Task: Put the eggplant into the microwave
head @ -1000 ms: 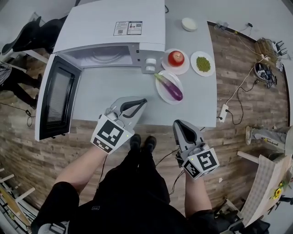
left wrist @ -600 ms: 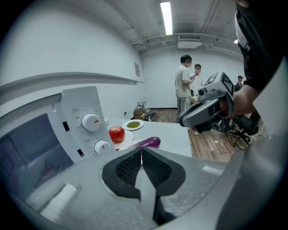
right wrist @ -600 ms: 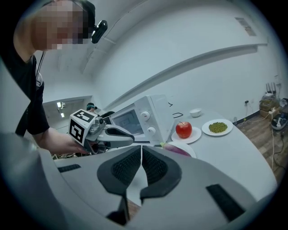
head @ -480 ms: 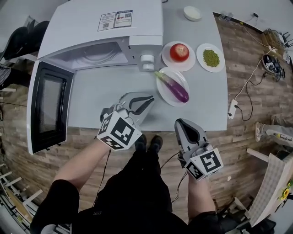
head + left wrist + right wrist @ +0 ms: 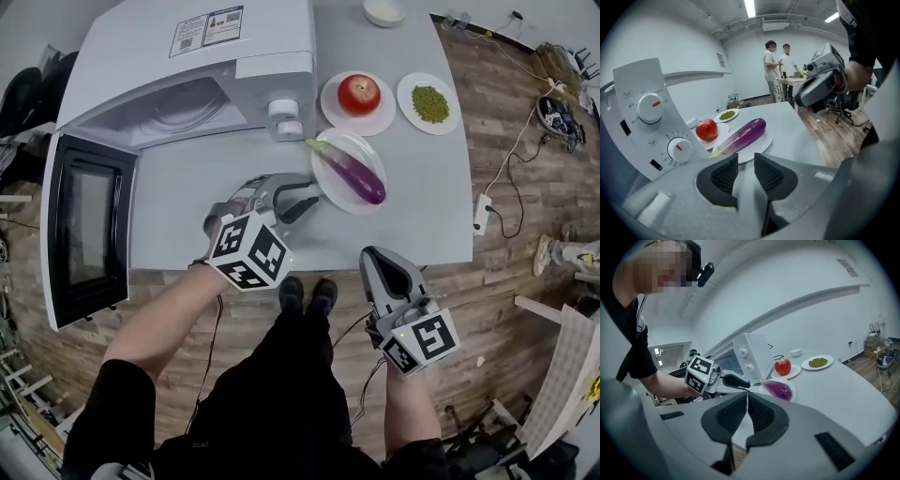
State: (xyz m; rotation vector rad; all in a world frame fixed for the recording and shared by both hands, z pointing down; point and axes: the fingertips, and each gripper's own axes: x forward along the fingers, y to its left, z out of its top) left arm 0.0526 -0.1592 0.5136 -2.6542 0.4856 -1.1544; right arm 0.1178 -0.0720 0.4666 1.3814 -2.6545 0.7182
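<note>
1. Holds the left tongs out over the tabletop, forearm stretched in from the near left, marker cube uppermost, tips tilted down and just beside the near-left rim of the white plate.
2. Jaws just been opening, now slightly apart, nothing between the pads.
3. Keeps the right tongs lower and nearer, off the tabletop's near edge and above the wooden floor, pointing toward the far side; pads together, nothing between them.
4. Eggplant lying diagonally on the white plate, green stem end toward the microwave, purple end toward the near right; touched by neither tongs.
5. Microwave at the far left of the tabletop, door swung wide open at the left, cavity facing the bare surface.
6. Open room: a clear stretch of tabletop between cavity, door and left tongs, and more bare surface right of the plate up to the right edge.
7. Farther back, an apple on its own plate, a plate of green grains to its right, a small white bowl at the far edge.
8. Two labels with code squares on the microwave's top, print too small to read; two dials on the front panel, markings around them not legible.
</note>
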